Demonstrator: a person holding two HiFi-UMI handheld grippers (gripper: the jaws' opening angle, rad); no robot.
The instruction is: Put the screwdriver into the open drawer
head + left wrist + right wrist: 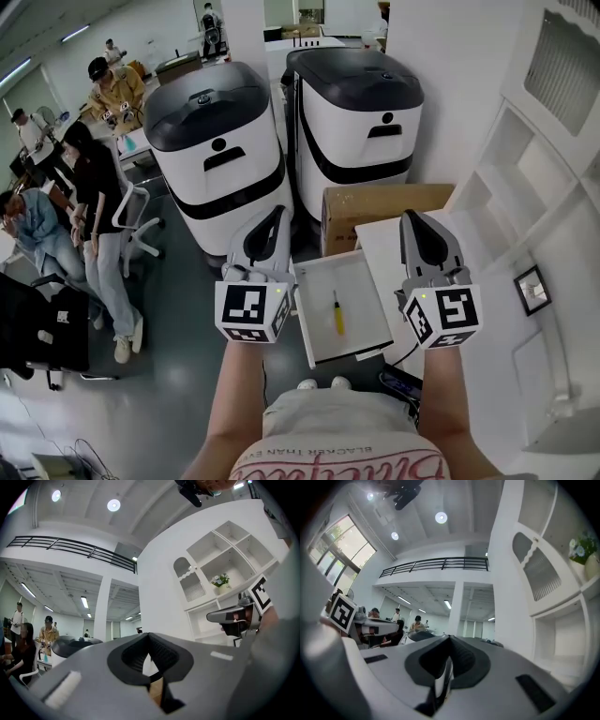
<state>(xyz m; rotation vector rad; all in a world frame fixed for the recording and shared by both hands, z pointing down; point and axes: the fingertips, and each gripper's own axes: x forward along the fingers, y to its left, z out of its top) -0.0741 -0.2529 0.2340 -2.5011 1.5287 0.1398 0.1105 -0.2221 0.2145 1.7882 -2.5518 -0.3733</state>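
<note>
Lying lengthwise inside the open white drawer [364,302], yellow screwdriver [337,314], left gripper [277,215] and right gripper [412,218] flanking the drawer, both pairs of jaws closed together, gripping nothing

Screwdriver [337,314] lies inside the open drawer [323,277]. Left gripper [278,213] and right gripper [413,218] are held either side of it, jaws together, empty. Box [375,206] stands behind the drawer.

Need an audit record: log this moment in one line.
screwdriver: lying in open drawer | left gripper: shut, empty | right gripper: shut, empty
</note>
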